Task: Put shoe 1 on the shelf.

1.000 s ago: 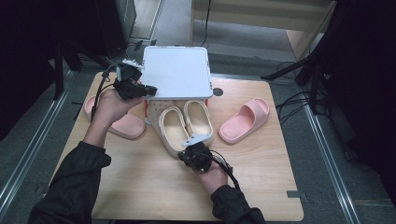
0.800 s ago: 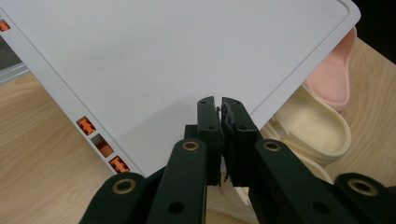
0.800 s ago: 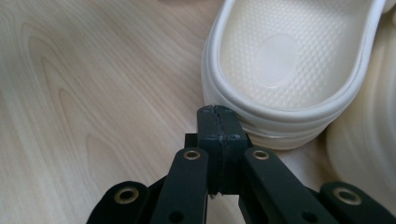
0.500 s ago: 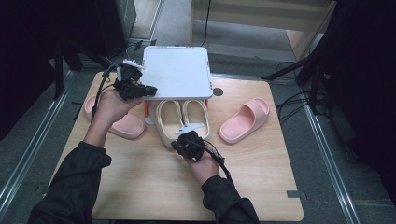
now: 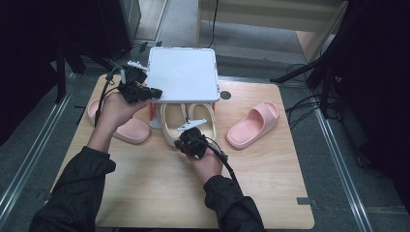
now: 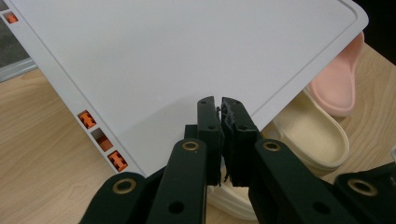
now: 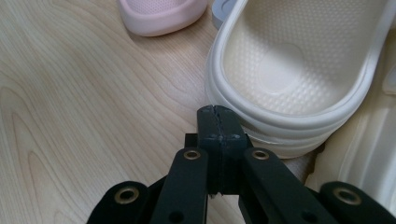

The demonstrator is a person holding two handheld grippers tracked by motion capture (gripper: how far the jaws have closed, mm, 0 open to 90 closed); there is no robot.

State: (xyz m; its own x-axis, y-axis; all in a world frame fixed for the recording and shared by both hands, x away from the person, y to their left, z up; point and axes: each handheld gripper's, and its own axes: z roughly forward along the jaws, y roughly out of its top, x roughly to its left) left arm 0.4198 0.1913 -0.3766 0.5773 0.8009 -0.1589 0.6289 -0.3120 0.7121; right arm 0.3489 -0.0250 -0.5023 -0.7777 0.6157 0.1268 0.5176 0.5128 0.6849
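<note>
Left gripper [image 5: 153, 92]: jaws pinched onto the near left edge of the white lid [image 5: 183, 73], held tilted above the cream slippers [image 5: 188, 118] at worktop [image 5: 270, 183] centre. Right gripper [image 5: 189, 134]: jaws fully closed, empty, at the near end of the left cream slipper.
</note>
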